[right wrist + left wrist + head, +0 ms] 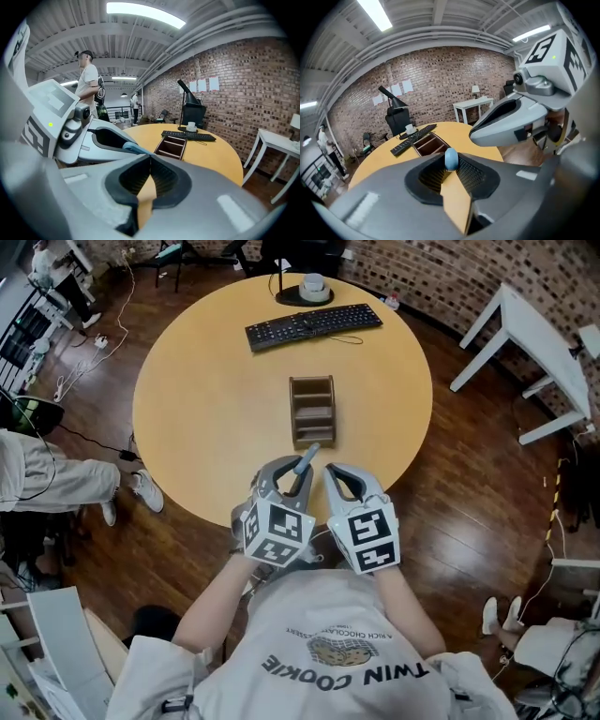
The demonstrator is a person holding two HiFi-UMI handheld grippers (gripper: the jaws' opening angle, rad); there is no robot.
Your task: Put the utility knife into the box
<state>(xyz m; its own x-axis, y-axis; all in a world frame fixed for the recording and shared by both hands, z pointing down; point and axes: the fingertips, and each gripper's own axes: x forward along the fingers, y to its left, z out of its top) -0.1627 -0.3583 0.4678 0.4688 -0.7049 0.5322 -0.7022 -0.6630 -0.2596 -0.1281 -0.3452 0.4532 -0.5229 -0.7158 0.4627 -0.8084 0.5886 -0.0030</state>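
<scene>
**A:** What do we get from the head view?

**B:** Both grippers sit side by side over the near edge of the round table point(197, 409). The left gripper point(295, 474) clamps the utility knife point(306, 462). Only its blue-grey end shows, just short of the box point(311, 411). The right gripper point(335, 474) looks pinched together. The marker cubes point(278, 531) hide the rest of each gripper.

**A:** And the left gripper view?

**B:** We see the jaws closed on the knife, whose rounded blue end pokes up between the pads. Its body is hidden. Our own jaws cut off the box's near end, and the keyboard point(412, 138) lies beyond it.

**A:** The right gripper view?

**B:** Here the jaws meet tip to tip with nothing between them. The left gripper is just beside us, and only a blue sliver of the knife shows past our own jaws. The box stands on the table ahead, and we cannot make out what lies in its compartments.
</scene>
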